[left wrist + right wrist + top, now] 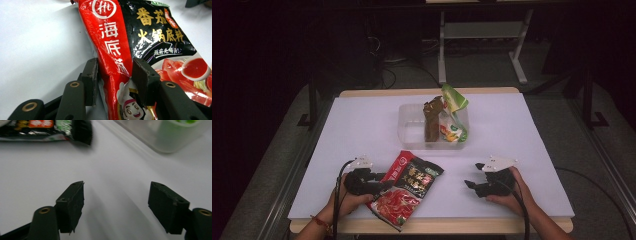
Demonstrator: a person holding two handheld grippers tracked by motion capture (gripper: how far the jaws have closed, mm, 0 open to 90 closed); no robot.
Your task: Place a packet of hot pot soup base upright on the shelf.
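Left fingers [91, 80]: your left gripper [379, 181] has its jaws partly closed around the red edge of the sauce packet [408, 186]; the pads sit against the film on both sides, pinching a raised fold.
Right fingers [71, 202]: your right gripper [469, 184] stands wide open over bare table, holding nothing.
Packet: lies flat near your edge of the table, just left of centre, well apart from the clear tray [408, 136].
Grip advice: the film looks slick and the hold is close to the edge, so squeeze fully before lifting and lift slowly; the contents may sag and twist the packet.
Tray: holds a brown packet [431, 122] and a green-white pouch [454, 115], both upright at its right end; its left half is free.
Surface: white tabletop [522, 140], matte.
Room: dark; a white desk frame [482, 35] and cables behind.
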